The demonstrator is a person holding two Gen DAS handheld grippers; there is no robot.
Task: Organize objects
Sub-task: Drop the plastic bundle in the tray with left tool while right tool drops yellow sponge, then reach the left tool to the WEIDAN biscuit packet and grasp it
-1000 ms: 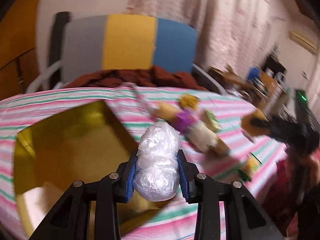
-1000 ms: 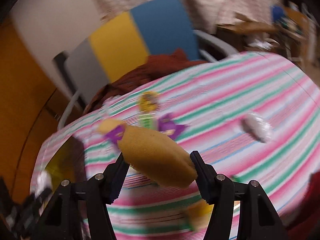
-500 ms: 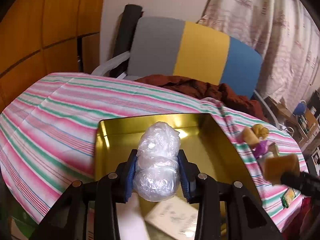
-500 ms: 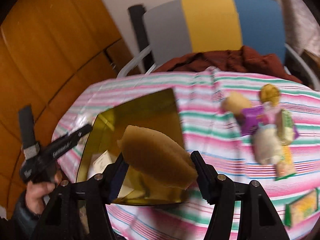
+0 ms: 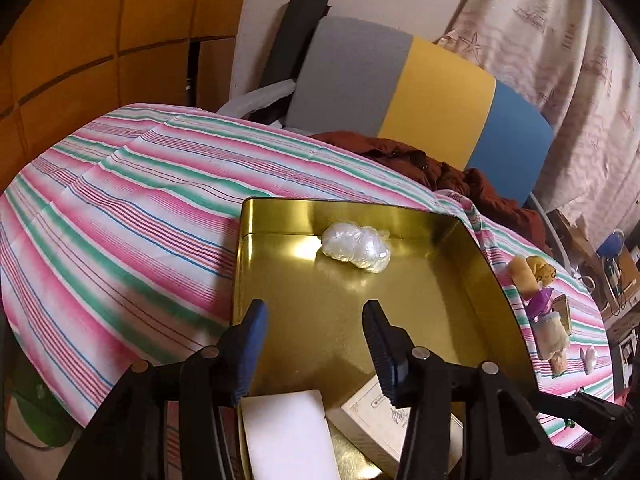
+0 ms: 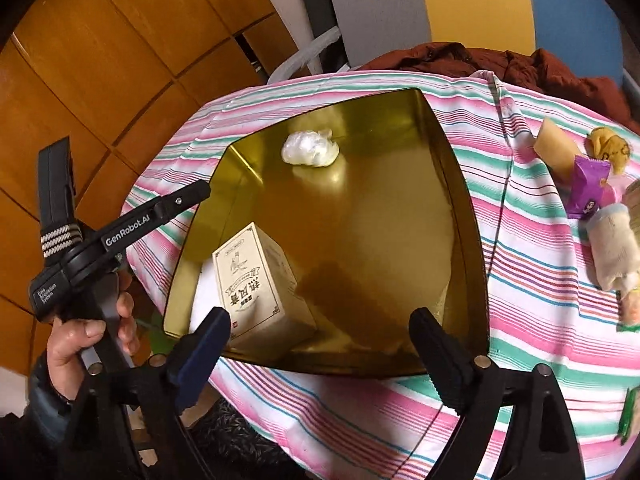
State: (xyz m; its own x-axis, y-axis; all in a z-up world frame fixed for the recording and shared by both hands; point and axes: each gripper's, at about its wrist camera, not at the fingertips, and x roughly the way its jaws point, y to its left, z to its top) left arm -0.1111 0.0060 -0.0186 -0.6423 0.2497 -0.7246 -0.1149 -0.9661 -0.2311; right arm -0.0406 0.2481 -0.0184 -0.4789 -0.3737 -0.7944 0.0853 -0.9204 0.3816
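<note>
Both hand-held grippers (image 5: 314,334) (image 6: 320,344) gape above gold tray (image 6: 460,216).

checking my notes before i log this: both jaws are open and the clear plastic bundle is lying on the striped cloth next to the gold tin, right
Not quite. The clear plastic bundle lies inside the gold tin, near its far wall, not on the striped cloth. Both wrist views show it. The rest holds: the left gripper and right gripper both have their jaws open and empty.

Left gripper (image 5: 316,322) fingers spread empty, plastic-wrapped bundle (image 5: 356,246) lying in gold tray (image 5: 472,280)
</note>
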